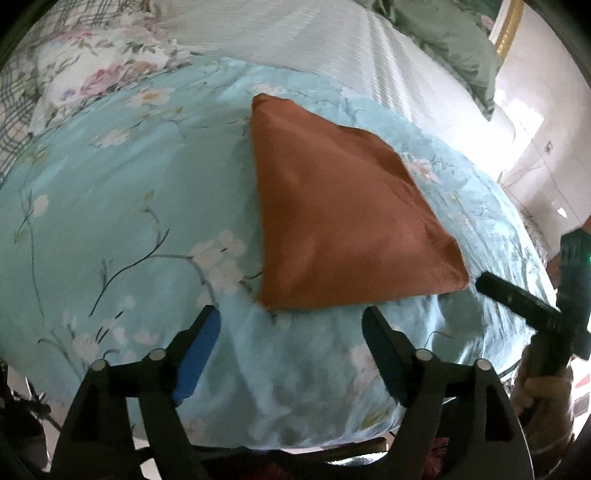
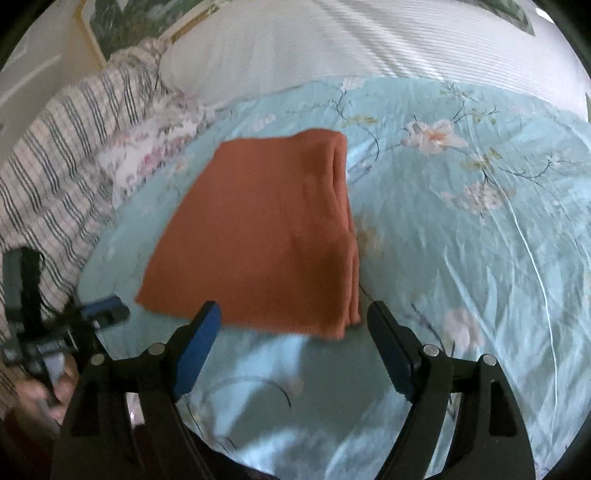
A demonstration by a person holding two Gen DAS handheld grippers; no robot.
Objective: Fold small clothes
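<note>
A rust-orange cloth (image 1: 332, 221) lies folded flat into a rectangle on the light blue floral bedspread (image 1: 129, 221). In the right wrist view the cloth (image 2: 266, 236) shows stacked layers along its right edge. My left gripper (image 1: 291, 317) is open and empty, just short of the cloth's near edge. My right gripper (image 2: 295, 314) is open and empty, its fingertips at the cloth's near edge without holding it. The right gripper also shows at the right edge of the left wrist view (image 1: 517, 299), and the left gripper at the left edge of the right wrist view (image 2: 103, 310).
A white striped pillow (image 1: 295, 33) and a green pillow (image 1: 454, 44) lie at the head of the bed. A floral pillow (image 1: 96, 70) and a plaid blanket (image 2: 55, 155) lie on the left. The bed's edge runs just below the grippers.
</note>
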